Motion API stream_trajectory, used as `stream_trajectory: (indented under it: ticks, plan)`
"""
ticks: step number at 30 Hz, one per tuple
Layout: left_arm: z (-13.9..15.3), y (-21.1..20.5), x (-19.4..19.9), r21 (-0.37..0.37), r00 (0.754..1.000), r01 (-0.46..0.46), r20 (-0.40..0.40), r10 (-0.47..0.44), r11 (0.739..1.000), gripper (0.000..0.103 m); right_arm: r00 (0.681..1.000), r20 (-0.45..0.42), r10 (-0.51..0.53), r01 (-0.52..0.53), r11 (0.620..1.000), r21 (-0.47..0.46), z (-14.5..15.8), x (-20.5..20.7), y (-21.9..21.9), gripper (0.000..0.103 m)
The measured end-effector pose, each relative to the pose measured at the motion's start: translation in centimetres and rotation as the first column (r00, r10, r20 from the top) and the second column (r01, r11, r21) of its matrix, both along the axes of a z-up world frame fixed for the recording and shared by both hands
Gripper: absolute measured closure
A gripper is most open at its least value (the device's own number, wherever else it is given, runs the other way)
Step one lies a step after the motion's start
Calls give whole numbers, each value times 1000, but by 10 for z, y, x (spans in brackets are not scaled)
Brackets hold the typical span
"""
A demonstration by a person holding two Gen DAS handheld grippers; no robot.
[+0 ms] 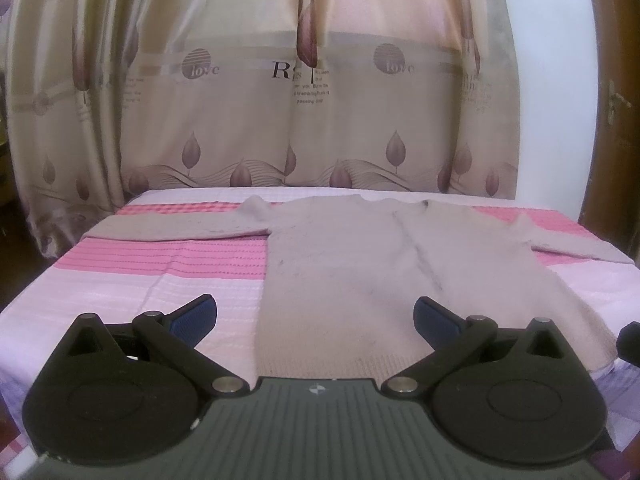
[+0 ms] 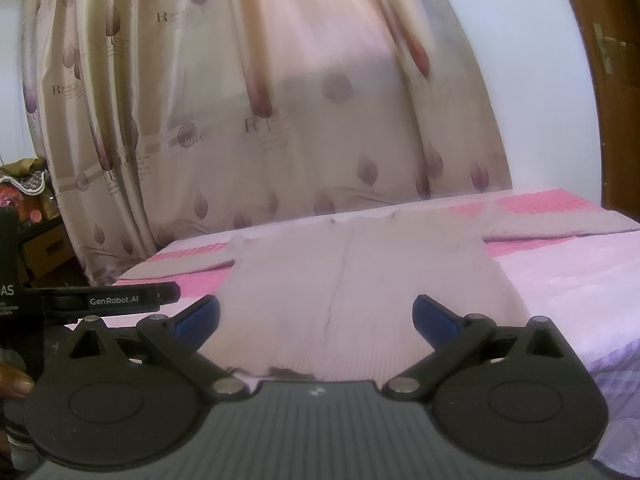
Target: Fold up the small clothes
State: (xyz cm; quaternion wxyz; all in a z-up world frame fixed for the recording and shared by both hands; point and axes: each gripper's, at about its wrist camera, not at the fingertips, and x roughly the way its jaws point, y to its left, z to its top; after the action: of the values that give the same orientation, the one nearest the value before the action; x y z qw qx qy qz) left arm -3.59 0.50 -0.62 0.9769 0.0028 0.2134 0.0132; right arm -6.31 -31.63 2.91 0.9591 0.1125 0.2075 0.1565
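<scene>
A small beige knit sweater lies flat on the pink striped bedspread, hem toward me, sleeves spread left and right. My left gripper is open and empty, just above the hem. The sweater also shows in the right wrist view, a little blurred. My right gripper is open and empty over the hem. The left gripper's body shows at the left of the right wrist view.
A beige curtain with leaf prints hangs right behind the bed. A brown wooden door stands at the right. A cluttered shelf sits at the far left. The bedspread extends on both sides of the sweater.
</scene>
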Motion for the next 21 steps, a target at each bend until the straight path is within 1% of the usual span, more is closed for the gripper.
stream_trajectory:
  ticks: [12,21]
  plan:
    - [-1,-1,7,10,1000,5,-12,-5,1000,0,1000,-20,1,-1,1000,6,-1,4,3,0]
    - [6,-8,30,29,1000,8,-14,-8,1000,0,1000,-28,2,-2,1000,15,5,29,-3,0]
